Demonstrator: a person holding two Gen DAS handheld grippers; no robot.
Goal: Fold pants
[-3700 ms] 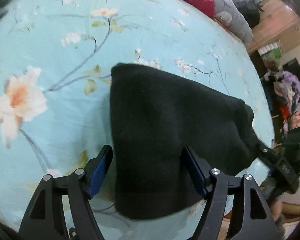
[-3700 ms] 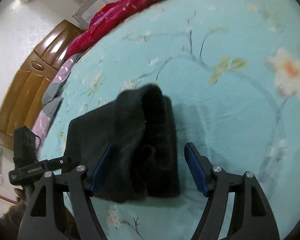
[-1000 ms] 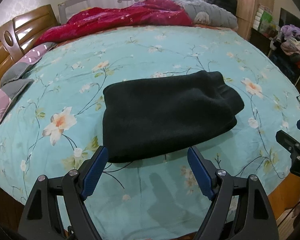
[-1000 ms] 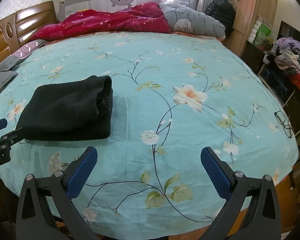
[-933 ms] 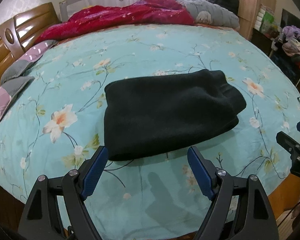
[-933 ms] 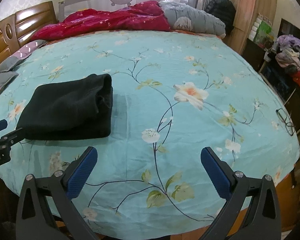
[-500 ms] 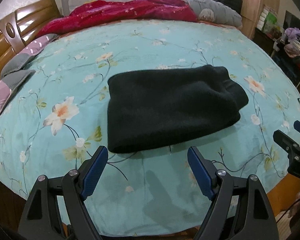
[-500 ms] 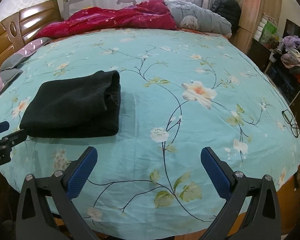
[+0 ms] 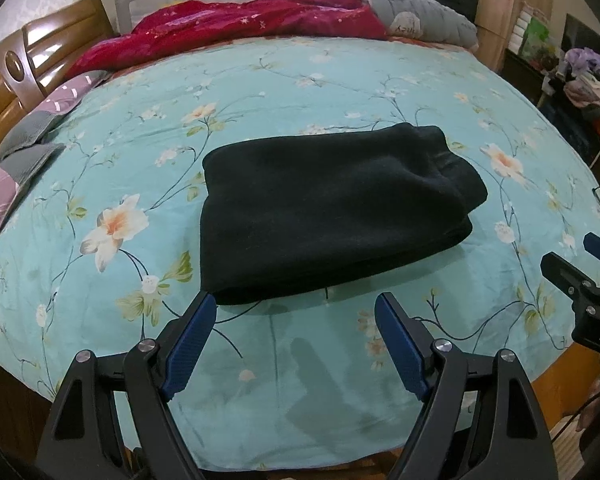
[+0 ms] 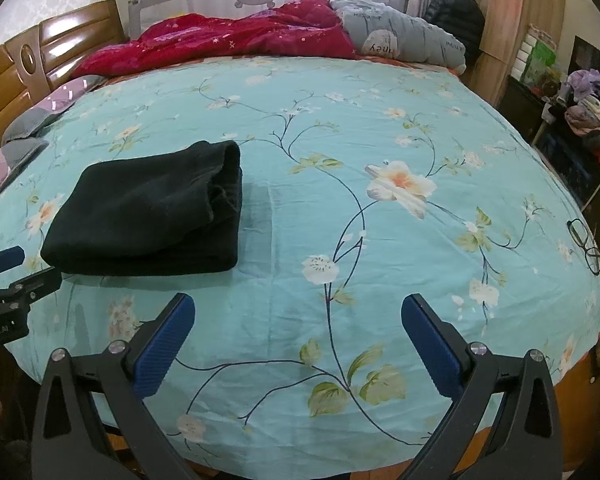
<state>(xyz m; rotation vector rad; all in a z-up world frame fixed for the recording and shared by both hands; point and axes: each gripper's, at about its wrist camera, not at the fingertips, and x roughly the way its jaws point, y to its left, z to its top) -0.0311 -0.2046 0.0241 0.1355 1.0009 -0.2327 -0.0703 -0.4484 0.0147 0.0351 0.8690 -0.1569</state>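
Observation:
The black pants (image 9: 324, 216) lie folded into a thick rectangle on the turquoise floral bedsheet (image 9: 340, 80). In the right wrist view the pants (image 10: 148, 212) sit at the left, their layered end facing right. My left gripper (image 9: 296, 308) hovers open just short of the bundle's near edge, nothing between its blue pads. My right gripper (image 10: 296, 308) stands open over bare sheet, to the right of the pants. Each gripper shows at the edge of the other's view: the right gripper (image 9: 588, 272) and the left gripper (image 10: 8, 276).
A red quilt (image 10: 228, 40) and a grey pillow (image 10: 400, 36) are piled at the far side by the rail. A wooden headboard (image 10: 40, 64) stands left. Eyeglasses (image 10: 586, 246) lie near the bed's right edge. A cluttered shelf with clothes (image 10: 588, 120) stands right.
Several seconds ago both grippers were low over the pants, jaws astride the bundle. Both have since drawn back and up to the bed's near edge. Over the last second nothing has moved.

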